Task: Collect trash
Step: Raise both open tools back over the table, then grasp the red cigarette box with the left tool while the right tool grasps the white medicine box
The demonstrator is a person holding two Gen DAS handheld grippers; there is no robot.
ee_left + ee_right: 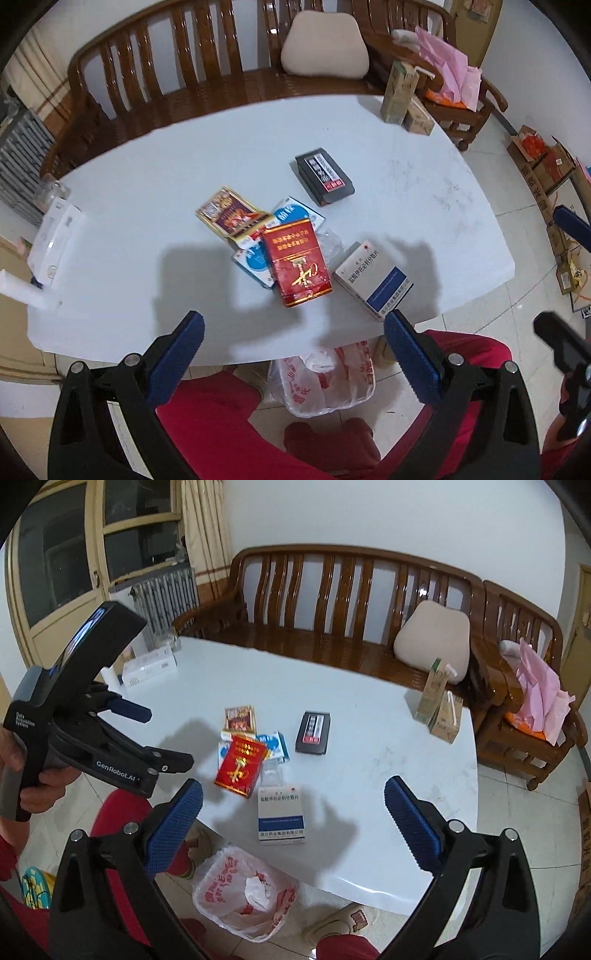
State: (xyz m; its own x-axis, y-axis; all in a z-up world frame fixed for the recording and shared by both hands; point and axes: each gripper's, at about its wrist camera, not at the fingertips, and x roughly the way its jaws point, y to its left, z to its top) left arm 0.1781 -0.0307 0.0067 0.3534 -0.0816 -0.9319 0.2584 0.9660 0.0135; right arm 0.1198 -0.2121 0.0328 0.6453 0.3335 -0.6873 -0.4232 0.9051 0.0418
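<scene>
**White-and-blue medicine box lying nearest, just ahead of my right gripper**

I am holding both grippers above the near edge of the counter [369,709], each one spread wide and carrying nothing. My right gripper [293,806] is hovering almost directly over the white-and-blue medicine box [281,818], which is lying flat at the near edge, its long axis running away from me, so my fingers are already straddling its narrow sides. My left gripper [293,341] is facing the same box [373,278] off to its right and at a slant, so I am judging the right hand the better placed for it. Below the counter edge, between my knees, the red-printed plastic bag [245,893] is sitting on the floor with its mouth open, ready to take whatever I drop.

Just beyond the medicine box, the red cigarette pack [297,262] is lying straight ahead of my left gripper, long axis pointing roughly away from me, overlapping a blue-and-white box [255,264] beneath it. Touching those, a gold-and-maroon pack [231,214] is sitting a little further out. The black box [325,181] is lying apart from the pile, further still. Two drink cartons [439,705] with straws are standing at the far right edge.
</scene>
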